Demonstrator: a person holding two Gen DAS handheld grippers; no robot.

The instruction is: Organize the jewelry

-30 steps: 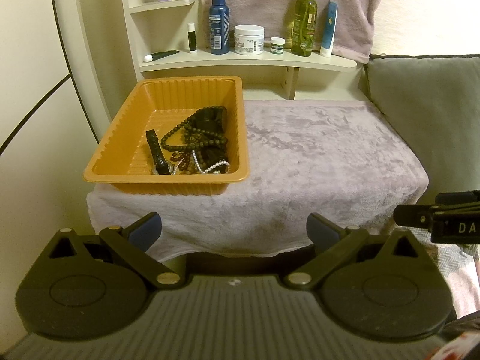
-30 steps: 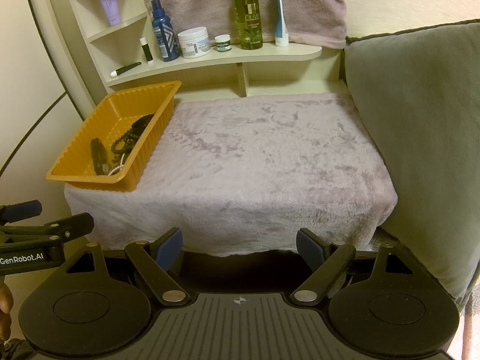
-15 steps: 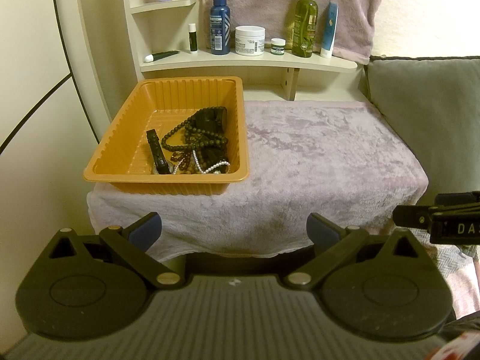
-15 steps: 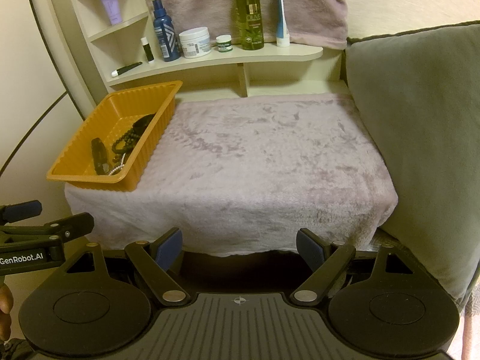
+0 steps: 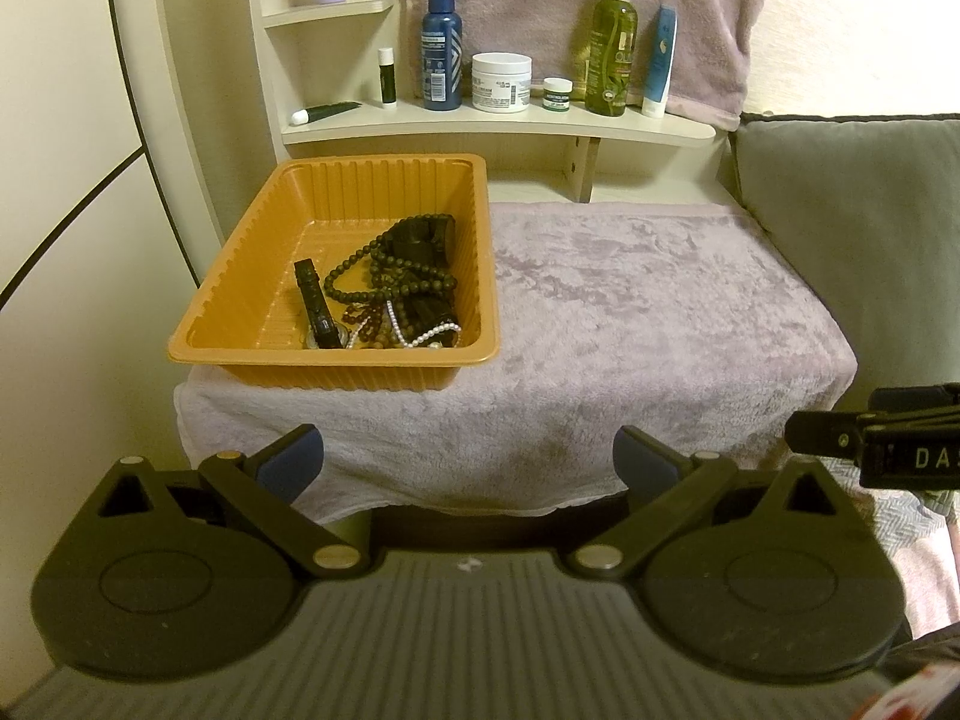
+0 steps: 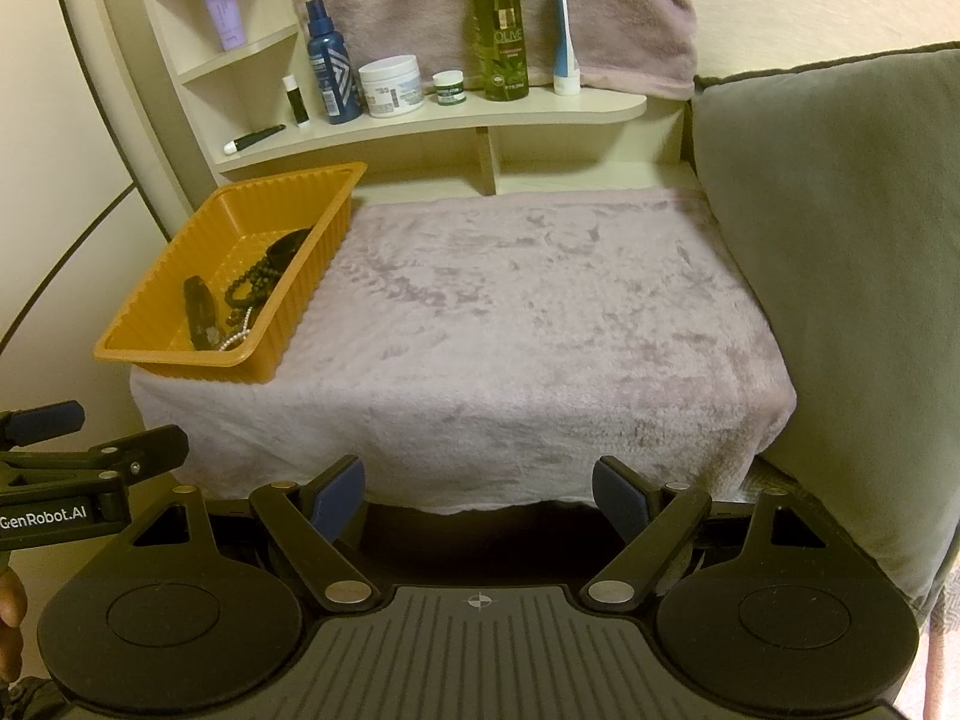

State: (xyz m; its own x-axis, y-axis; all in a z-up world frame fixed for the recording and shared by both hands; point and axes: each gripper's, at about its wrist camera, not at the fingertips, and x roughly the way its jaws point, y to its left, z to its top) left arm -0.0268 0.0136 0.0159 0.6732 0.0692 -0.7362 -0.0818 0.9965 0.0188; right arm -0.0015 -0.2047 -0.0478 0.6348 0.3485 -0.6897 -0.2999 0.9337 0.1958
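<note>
A lilac towel (image 5: 630, 312) covers the small table below a shelf (image 5: 498, 123) of bottles. At my 11 o'clock, an orange tray (image 5: 252, 294) sits on the towel, holding the tangled jewelry (image 5: 402, 294). My left gripper (image 5: 468, 456) and right gripper (image 6: 478, 489) both gape wide, holding nothing.

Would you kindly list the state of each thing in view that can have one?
Left gripper: open, empty.
Right gripper: open, empty.
Tray: on the towel, holding jewelry.
Jewelry: tangled heap in the tray.
Towel: spread flat.
Jar: lidded, upright.
Green bottle: upright.
</note>
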